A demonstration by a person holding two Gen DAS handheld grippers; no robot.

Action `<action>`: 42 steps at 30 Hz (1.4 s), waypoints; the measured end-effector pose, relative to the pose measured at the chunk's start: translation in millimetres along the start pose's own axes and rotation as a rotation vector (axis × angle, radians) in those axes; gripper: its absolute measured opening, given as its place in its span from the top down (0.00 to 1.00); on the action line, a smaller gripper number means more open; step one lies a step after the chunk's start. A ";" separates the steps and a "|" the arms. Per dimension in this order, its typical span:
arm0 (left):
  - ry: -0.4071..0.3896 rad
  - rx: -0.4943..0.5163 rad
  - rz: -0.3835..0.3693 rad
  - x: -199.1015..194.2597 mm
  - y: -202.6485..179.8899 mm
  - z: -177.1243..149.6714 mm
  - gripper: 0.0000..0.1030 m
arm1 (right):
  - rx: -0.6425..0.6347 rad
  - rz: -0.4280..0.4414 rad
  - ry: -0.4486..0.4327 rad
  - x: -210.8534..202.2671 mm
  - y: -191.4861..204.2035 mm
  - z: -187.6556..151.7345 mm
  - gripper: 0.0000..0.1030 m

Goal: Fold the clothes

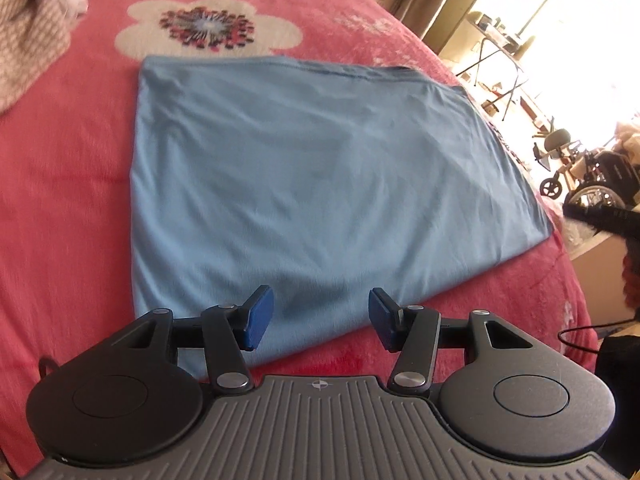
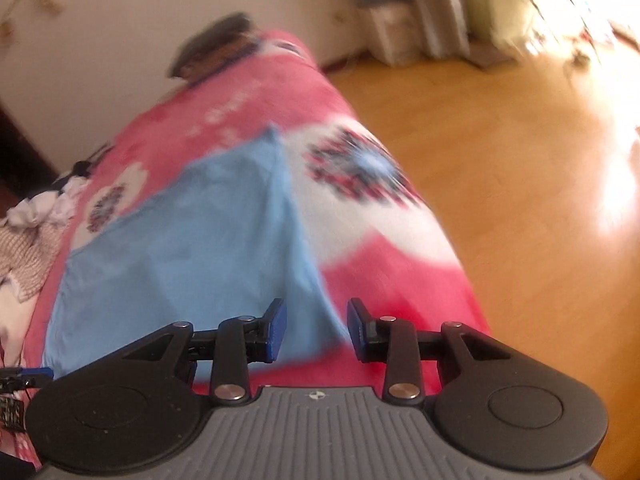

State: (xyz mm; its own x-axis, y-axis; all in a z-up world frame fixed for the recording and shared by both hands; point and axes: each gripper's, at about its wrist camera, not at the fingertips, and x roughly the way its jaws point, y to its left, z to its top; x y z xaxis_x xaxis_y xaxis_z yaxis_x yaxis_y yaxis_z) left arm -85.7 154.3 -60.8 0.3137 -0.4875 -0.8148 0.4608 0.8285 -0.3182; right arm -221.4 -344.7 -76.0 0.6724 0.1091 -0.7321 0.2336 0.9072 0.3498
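Lying flat on a pink flowered blanket (image 1: 60, 200) that covers a bed is a light blue T-shirt (image 1: 320, 184), already folded into a rough rectangle with its sleeves tucked out of sight. Judging by that shape, the first folds are done and at least one more fold, to make it smaller, is probably left.

The left gripper (image 1: 320, 318) hovers over the shirt's near edge, its blue-padded jaws parted with nothing between them; the cloth lies just beyond and below its tips. The right gripper (image 2: 316, 330) is also released and empty, positioned above the shirt's near right corner, where blue cloth meets pink blanket. That view is blurred, so exact contact cannot be told, though neither pad seems to press on fabric.

Farther out, a heap of unfolded clothes (image 1: 32, 32) sits at the blanket's far left. Wooden flooring (image 2: 520, 200) runs beside the bed, bright with sunlight.
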 end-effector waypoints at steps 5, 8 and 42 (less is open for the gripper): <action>-0.042 0.091 0.030 -0.2 -17.8 15.4 0.47 | -0.173 0.081 -0.049 18.7 57.1 24.4 0.52; -0.085 0.132 0.069 -3.1 -24.5 22.3 0.43 | -0.249 0.117 -0.077 23.7 87.6 35.2 0.30; -0.225 0.095 0.120 -7.5 -52.4 28.0 0.00 | -0.313 0.060 -0.387 6.8 144.6 31.9 0.00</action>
State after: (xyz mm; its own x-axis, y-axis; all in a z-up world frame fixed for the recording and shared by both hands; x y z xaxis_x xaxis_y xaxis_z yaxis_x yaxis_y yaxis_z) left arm -89.0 106.8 -24.5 0.5426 -0.4453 -0.7122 0.4818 0.8596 -0.1703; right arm -160.6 -225.7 -11.7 0.9032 0.0604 -0.4249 0.0044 0.9887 0.1497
